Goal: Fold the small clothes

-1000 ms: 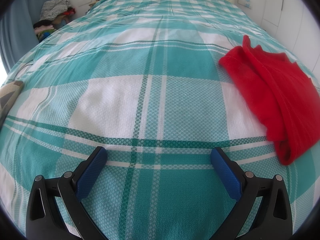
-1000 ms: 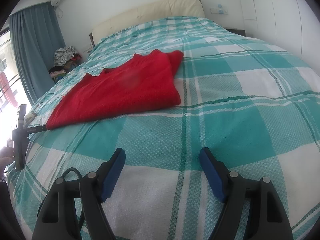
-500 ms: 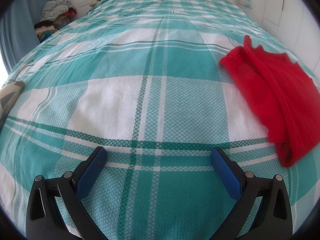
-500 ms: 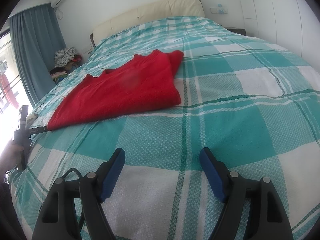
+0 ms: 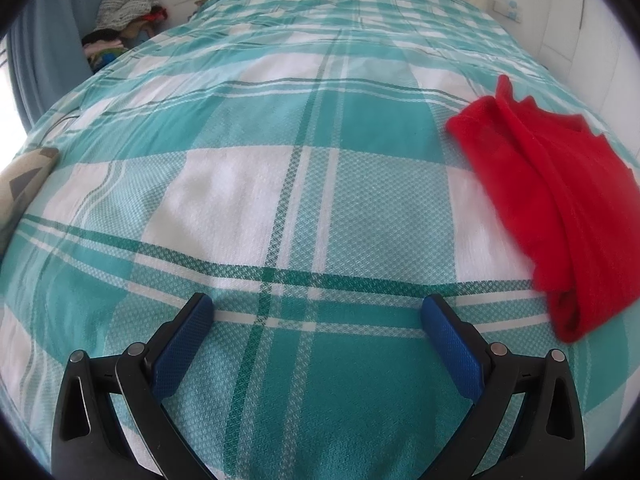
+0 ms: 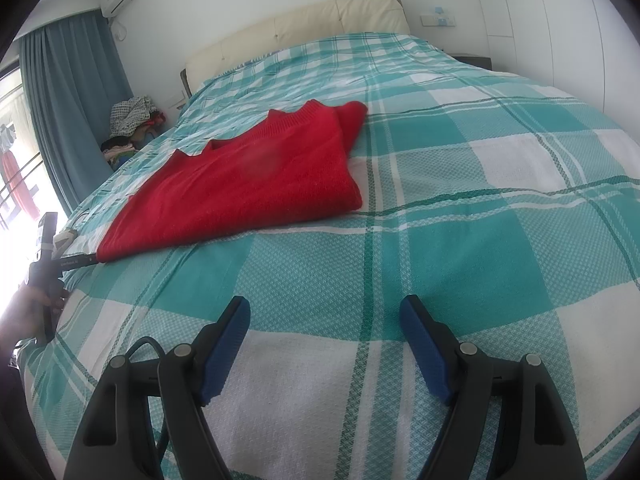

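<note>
A red knitted sweater (image 6: 248, 176) lies folded flat on the teal-and-white checked bedspread (image 6: 460, 240). In the left wrist view the same red sweater (image 5: 560, 200) sits at the right edge, beyond and to the right of my left gripper (image 5: 318, 308), which is open above bare bedspread (image 5: 240, 200) with nothing between its blue pads. My right gripper (image 6: 326, 310) is open too, over the bedspread, with the sweater ahead and to its left. At the far left of the right wrist view the left gripper's tool (image 6: 48, 256) shows in a hand (image 6: 24, 312), near the sweater's near corner.
A cream padded headboard (image 6: 304, 28) closes the far end of the bed. A heap of clothes (image 6: 132, 120) sits beside blue curtains (image 6: 68, 92) at the left. White wardrobe doors (image 6: 560, 16) run along the right. A patterned cushion (image 5: 24, 176) lies at the bed's left edge.
</note>
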Tool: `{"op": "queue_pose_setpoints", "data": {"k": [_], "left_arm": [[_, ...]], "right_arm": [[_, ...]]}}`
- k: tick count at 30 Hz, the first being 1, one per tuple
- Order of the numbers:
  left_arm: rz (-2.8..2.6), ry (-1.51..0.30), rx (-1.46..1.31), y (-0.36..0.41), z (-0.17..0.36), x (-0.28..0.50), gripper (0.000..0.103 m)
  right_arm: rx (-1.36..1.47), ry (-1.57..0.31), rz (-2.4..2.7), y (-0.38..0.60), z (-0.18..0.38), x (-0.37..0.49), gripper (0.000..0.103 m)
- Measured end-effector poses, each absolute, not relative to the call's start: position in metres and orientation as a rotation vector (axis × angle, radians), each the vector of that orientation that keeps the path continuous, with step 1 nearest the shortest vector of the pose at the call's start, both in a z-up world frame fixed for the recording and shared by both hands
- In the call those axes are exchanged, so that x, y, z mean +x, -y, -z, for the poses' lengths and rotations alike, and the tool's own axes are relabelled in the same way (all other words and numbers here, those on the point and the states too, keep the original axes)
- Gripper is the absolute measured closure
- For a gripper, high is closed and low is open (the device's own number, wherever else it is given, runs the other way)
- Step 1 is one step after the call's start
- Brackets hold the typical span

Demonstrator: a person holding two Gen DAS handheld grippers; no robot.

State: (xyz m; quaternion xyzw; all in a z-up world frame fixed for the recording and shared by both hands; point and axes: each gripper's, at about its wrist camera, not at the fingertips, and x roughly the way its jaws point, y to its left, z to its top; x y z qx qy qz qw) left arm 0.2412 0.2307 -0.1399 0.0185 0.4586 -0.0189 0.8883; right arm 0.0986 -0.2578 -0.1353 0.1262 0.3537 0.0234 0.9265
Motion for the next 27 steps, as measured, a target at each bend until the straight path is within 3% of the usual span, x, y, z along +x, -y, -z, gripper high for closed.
{"op": "queue_pose_setpoints", "data": {"k": [6,18,27], "left_arm": [[-0.048,-0.903,0.012,-0.231,0.121,0.235,0.000],[-0.219,-0.509,0.034,-0.215,0.044,0.181,0.000],[-0.088,-0.661,0.025,-0.197,0.056,0.161,0.000]], "right_arm": [[0.261,-0.725,-0.049,0.258,0.135,0.099,0.026],[0.270,-0.722,-0.055,0.258,0.135,0.098,0.026],[0.269,-0.726,-0.055,0.258,0.134,0.098,0.025]]}}
